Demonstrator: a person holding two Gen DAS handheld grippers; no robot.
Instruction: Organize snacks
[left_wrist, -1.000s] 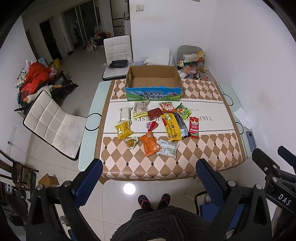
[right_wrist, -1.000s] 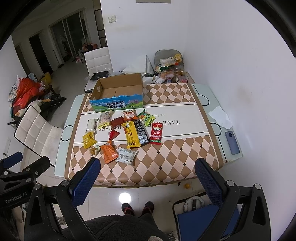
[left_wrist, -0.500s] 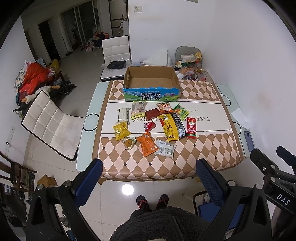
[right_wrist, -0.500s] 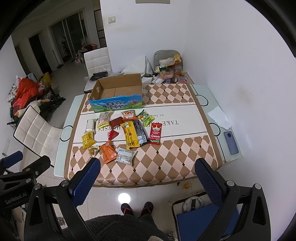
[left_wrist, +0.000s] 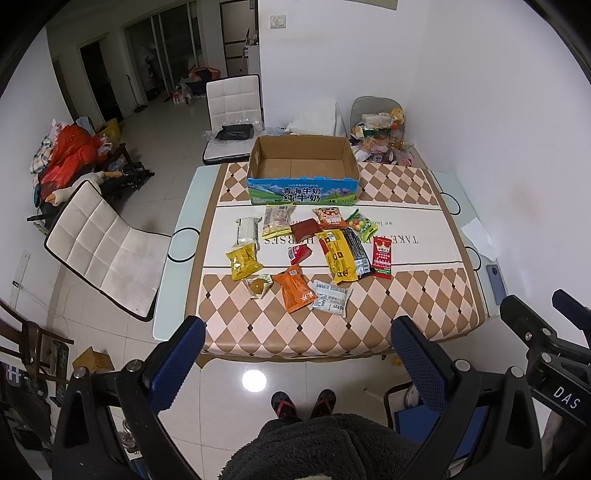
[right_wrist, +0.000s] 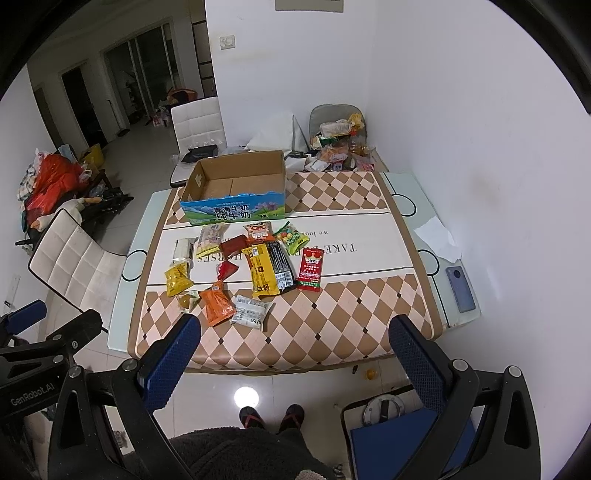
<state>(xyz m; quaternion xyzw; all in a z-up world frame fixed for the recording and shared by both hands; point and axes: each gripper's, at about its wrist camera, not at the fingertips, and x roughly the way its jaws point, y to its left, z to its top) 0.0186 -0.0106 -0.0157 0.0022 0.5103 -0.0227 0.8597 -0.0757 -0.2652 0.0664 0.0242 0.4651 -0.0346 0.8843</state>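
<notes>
While I am standing back from the surface, I am holding my left claw spread wide with nothing between its blue pads, and my right claw is gaping just the same, gripping nothing. Both are hanging short of the near edge of the checkered cloth, well apart from every packet.

Toward the far side of the surface, a cardboard box with a blue and green printed front is sitting open-topped, and I am seeing only bare cardboard inside it. Just in front of it, the snacks are lying loose in a cluster. An orange packet is lying nearest me, touching a white packet on its right. A small clear wrapper with a yellow round is sitting just to the left of the orange one, and a yellow packet is lying beyond that. A long yellow bag is overlapping a black bag, with a red sachet just beside them on the right. A green candy bag is lying closer to the box.

A phone is resting near the right edge of the surface.
</notes>
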